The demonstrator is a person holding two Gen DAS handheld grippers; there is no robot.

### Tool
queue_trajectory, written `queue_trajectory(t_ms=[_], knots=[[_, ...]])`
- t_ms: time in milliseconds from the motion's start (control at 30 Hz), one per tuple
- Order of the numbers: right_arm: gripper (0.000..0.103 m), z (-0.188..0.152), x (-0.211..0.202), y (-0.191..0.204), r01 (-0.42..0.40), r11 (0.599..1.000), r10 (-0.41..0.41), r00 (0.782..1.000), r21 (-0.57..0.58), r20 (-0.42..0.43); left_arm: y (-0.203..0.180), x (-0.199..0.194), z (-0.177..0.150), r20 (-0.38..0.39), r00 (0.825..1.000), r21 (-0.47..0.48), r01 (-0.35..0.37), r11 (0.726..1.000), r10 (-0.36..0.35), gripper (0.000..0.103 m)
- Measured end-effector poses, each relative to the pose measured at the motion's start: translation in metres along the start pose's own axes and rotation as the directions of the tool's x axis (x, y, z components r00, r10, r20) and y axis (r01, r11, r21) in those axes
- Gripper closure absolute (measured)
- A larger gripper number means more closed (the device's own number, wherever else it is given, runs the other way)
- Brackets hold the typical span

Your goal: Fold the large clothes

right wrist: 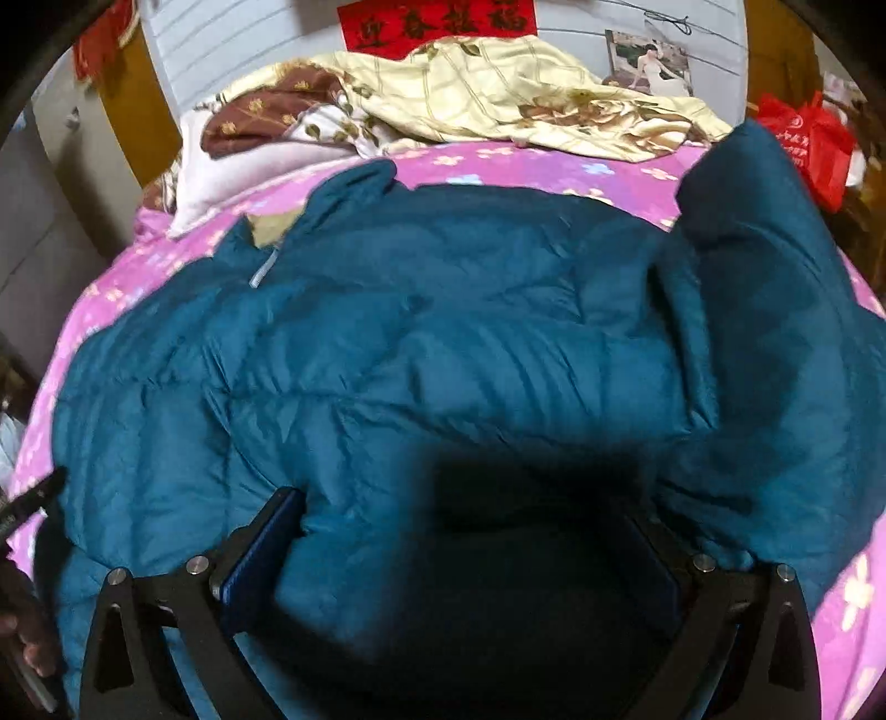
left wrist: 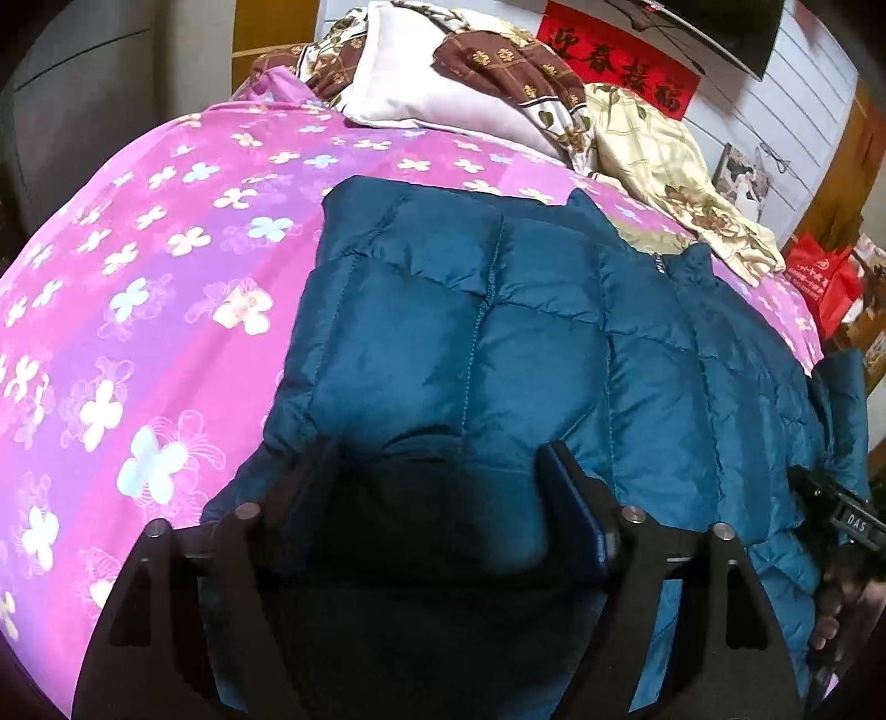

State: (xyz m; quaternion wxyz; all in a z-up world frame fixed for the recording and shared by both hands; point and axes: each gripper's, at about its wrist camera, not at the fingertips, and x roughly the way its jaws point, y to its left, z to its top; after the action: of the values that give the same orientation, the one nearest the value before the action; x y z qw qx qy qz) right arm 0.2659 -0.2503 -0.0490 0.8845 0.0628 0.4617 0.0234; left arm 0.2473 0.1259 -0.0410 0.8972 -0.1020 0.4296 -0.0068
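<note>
A teal quilted down jacket (left wrist: 526,343) lies spread on a pink flowered bed cover (left wrist: 166,277). My left gripper (left wrist: 437,459) is open, its two fingers pressed onto the jacket's near edge, with puffy fabric bulging between them. In the right wrist view the same jacket (right wrist: 415,343) fills the middle, with one sleeve (right wrist: 775,277) raised at the right. My right gripper (right wrist: 470,531) is open, with fabric bulging between its fingers at the near hem. The view is blurred. The right gripper also shows at the left wrist view's right edge (left wrist: 847,526).
A white pillow (left wrist: 432,83) and crumpled cream and brown flowered bedding (left wrist: 664,166) lie at the head of the bed. A red bag (left wrist: 825,277) stands beside the bed at the right. A red banner (right wrist: 437,22) hangs on the white wall behind.
</note>
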Motion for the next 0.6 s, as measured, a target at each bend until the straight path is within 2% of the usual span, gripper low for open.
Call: queue_trajectory(t_ms=[133,200,367,500,567,600], knots=[[0.0,-0.028,-0.031,-0.002,-0.044,0.999,0.043,0.99,0.007,0.135,-0.003,0.001,-0.004,0.052,0.998,0.022,-0.022,1.0,0.021,0.025],[0.0,-0.04,-0.041,-0.006,-0.047,0.999,0.044,0.983,0.013,0.176,-0.007,-0.004,-0.007,0.084,0.996,0.042,-0.022,0.999,0.018,0.025],[0.0,-0.056,-0.055,-0.019,-0.026,0.996,0.009,0.982,0.09,0.187,-0.015,-0.011,-0.01,0.137,0.99,0.1,0.026,0.995,-0.039,0.025],[0.001,-0.055,-0.071,-0.04,0.028,0.987,-0.06,0.978,0.161,0.201,-0.016,-0.011,-0.008,0.137,0.99,0.11,0.027,0.994,-0.042,0.025],[0.001,-0.044,-0.093,-0.067,0.095,0.979,-0.137,0.961,0.181,0.238,-0.017,-0.013,-0.007,0.139,0.99,0.098,0.014,0.995,-0.027,0.025],[0.001,-0.035,-0.107,-0.095,0.148,0.968,-0.198,0.946,0.204,0.255,-0.018,-0.014,-0.006,0.135,0.991,0.091,0.008,0.996,-0.02,0.025]])
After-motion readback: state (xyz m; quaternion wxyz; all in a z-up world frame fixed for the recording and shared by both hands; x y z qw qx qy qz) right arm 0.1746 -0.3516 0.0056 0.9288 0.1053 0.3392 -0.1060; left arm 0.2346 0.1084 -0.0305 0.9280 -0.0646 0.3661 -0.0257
